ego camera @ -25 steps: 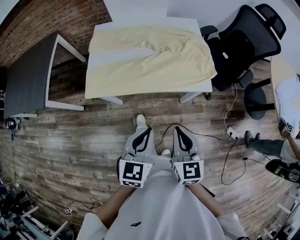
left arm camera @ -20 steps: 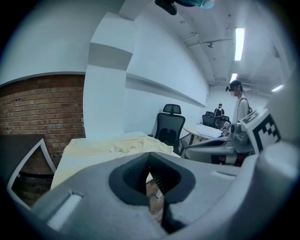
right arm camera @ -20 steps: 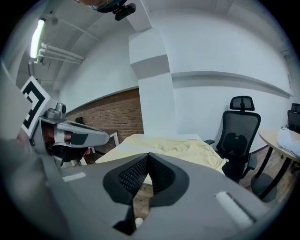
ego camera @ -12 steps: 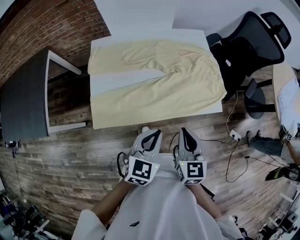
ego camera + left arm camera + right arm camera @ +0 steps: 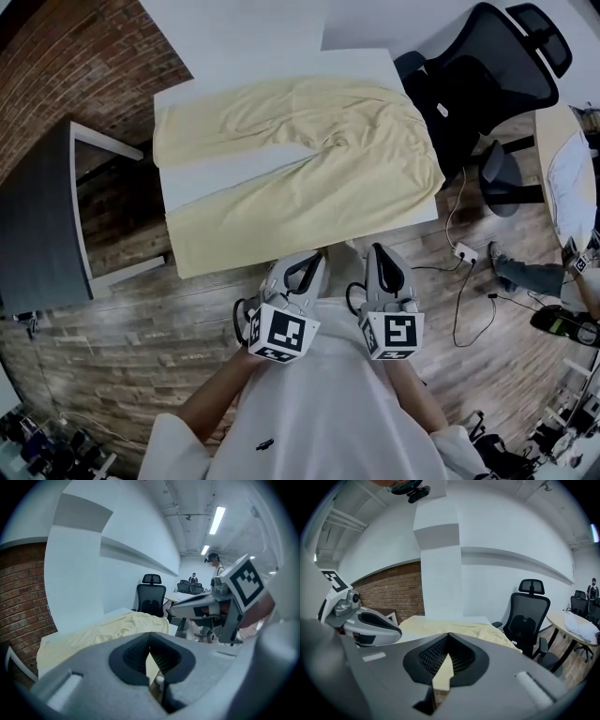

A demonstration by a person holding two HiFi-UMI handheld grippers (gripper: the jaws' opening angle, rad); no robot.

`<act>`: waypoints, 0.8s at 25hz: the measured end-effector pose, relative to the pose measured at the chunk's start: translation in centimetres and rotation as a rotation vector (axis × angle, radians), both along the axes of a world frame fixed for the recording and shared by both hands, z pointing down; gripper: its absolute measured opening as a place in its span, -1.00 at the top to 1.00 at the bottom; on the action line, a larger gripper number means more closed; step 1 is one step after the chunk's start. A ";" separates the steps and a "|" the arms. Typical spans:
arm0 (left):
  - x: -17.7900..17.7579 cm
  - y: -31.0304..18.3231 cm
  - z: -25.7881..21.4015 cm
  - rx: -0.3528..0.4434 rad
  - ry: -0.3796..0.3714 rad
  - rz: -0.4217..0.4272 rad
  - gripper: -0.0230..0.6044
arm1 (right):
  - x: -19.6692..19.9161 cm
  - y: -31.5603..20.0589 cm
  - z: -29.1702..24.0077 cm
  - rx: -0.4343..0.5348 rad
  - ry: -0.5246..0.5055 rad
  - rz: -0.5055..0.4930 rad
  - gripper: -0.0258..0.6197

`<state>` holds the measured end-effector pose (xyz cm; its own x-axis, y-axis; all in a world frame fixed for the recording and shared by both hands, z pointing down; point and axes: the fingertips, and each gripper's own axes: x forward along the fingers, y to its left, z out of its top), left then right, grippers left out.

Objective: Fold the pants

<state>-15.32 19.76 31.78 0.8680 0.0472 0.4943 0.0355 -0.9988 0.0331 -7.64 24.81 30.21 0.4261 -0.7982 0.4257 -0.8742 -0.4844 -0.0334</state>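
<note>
Pale yellow pants (image 5: 309, 173) lie spread flat on a white table (image 5: 234, 169), waist at the right, both legs running left with a gap between them. The same pants (image 5: 112, 630) show in the left gripper view beyond the jaws, and as pants (image 5: 459, 630) in the right gripper view. My left gripper (image 5: 311, 264) is held just short of the table's near edge, shut and empty. My right gripper (image 5: 382, 255) is beside it, also shut with nothing in it. Both point toward the near pant leg without touching the cloth.
A black office chair (image 5: 487, 84) stands at the table's right end. A dark grey table (image 5: 42, 234) stands to the left. Cables and a power strip (image 5: 464, 253) lie on the wood floor at right. A person (image 5: 572, 281) stands at far right.
Both grippers and the view have moved toward the table. The table's near edge, far ahead a second ago, now lies just past the fingertips. Both jaws stayed shut.
</note>
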 end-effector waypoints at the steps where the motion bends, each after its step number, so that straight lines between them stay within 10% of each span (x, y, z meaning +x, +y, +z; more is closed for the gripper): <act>1: 0.4 0.1 0.1 0.004 -0.003 0.007 0.92 | 0.6 0.4 0.1 -0.003 -0.001 0.005 0.91; 18: 8.7 5.4 6.4 0.083 -0.208 0.234 0.71 | 11.1 4.9 3.9 -0.215 0.005 -0.134 0.90; 20: 9.5 5.5 7.7 0.091 -0.245 0.233 0.59 | 12.3 5.2 5.3 -0.263 -0.036 -0.171 0.50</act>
<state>-5.80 25.31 39.51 0.6938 0.1765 0.6982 0.2652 -0.9640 -0.0198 4.70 30.06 35.47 0.2757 -0.7174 0.6398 -0.9444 -0.3262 0.0412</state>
